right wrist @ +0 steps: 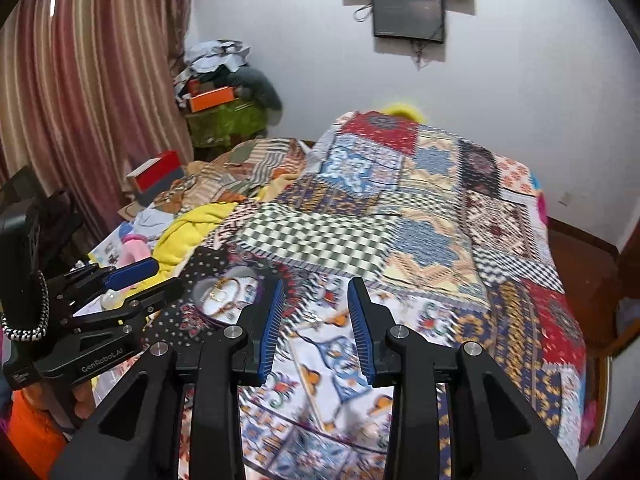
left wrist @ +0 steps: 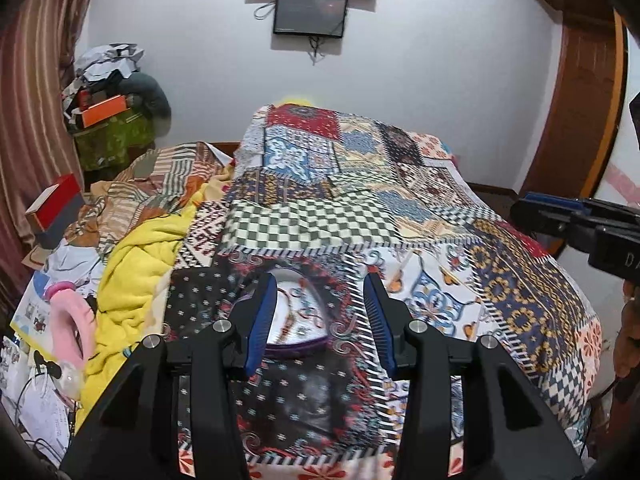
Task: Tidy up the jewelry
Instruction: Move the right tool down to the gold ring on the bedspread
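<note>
Patchwork quilt (left wrist: 400, 208) covers the bed; everything sits on it.

Far left, along the bed's left edge: clutter of a yellow blanket (left wrist: 132, 280), a pink ring-shaped item (left wrist: 68, 320) and papers. Not part of the job, as far as I can judge.

Left gripper (left wrist: 320, 312): jaws spread wide, nothing between them. It hovers over the near end of the bed, pointed straight at the tray (left wrist: 296, 320). The tray is white inside with a purple rim and holds jewelry (left wrist: 294, 312), thin chains or strings of beads tangled together; individual pieces too small to separate. In the left wrist view the tray lies between the blue pads, partly hidden by the left pad (left wrist: 262, 320). Whether the pads touch it, cannot tell.

In the right wrist view the tray (right wrist: 228, 294) shows near the bed's near-left corner, with gold-toned chains in it.

Right gripper (right wrist: 316, 320): also released, empty, over bare quilt to the right of the tray and clear of it.

Step in hand, my reading: the approach, with sorting not yet begun and all jewelry apparently in one heap in the tray.

Next move calls for a low, fine descent onto a single strand, closing only on that one, with the right gripper free to steady the tray. Tangling is the risk.
</note>
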The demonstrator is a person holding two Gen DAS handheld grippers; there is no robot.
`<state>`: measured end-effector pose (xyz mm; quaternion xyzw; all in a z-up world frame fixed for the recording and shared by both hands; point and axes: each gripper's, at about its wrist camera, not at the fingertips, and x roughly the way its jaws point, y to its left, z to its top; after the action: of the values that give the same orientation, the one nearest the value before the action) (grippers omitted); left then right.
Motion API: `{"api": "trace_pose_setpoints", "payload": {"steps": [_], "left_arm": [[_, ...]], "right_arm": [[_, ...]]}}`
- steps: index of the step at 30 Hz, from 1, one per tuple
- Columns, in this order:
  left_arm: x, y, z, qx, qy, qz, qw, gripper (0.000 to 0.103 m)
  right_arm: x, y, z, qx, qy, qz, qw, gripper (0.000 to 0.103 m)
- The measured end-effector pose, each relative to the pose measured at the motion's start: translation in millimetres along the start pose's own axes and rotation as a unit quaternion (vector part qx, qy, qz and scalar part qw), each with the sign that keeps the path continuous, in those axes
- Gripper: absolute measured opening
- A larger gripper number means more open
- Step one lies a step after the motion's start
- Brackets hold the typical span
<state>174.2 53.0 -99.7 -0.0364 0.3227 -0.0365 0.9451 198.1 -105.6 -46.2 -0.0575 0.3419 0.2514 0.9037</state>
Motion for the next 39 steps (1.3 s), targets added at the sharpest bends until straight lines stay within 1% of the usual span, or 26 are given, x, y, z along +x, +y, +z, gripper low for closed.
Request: {"api": "trace_pose_setpoints", "payload": {"steps": [3,5,10,12,17,24,27,30,35,39], "left_arm": [[0.0,-11.1,-2.2,0.009,0.005,-0.008,0.9999,0.047],[0.8,-20.0,-4.6,0.015,0.009,-0.013,0.9998,0.051],[7.8,-37.4,-11.8,0.029,0.026,-0.028,0.9989,0.051],[12.1,-44.1,-15.0,0.033,0.035,-0.033,0.9983,0.051],[24.1,-55.0,-25.0,0.039,0.058,-0.044,0.9966,0.051],[41.9,-60.8,-41.3,0.041,0.093,-0.051,0.9935,0.051],[48.9,-60.3,-49.1,0.039,0.107,-0.052,0.9921,0.051],[54.9,-58.8,-56.1,0.037,0.12,-0.052,0.9907,0.051],[65.6,-56.8,-65.5,0.034,0.138,-0.053,0.9884,0.051],[71.3,-56.4,-68.5,0.032,0.145,-0.055,0.9874,0.051]], "right_arm": [[-6.0,-11.6,-6.4,0.009,0.002,-0.014,1.0,0.03],[-9.3,-20.3,-12.3,0.015,0.006,-0.023,1.0,0.03],[-9.7,-37.1,-29.9,0.027,0.026,-0.039,0.999,0.03],[-6.8,-43.7,-39.3,0.029,0.04,-0.043,0.998,0.03],[12.4,-50.9,-68.8,0.033,0.092,-0.047,0.994,0.031],[37.1,-54.5,-106.3,0.044,0.154,-0.029,0.987,0.03],[46.4,-55.0,-115.7,0.046,0.174,-0.025,0.983,0.03],[51.4,-53.0,-122.4,0.041,0.185,-0.027,0.982,0.03],[60.1,-53.8,-129.3,0.046,0.201,-0.014,0.978,0.031],[67.1,-51.7,-133.1,0.039,0.211,-0.007,0.977,0.03]]}}
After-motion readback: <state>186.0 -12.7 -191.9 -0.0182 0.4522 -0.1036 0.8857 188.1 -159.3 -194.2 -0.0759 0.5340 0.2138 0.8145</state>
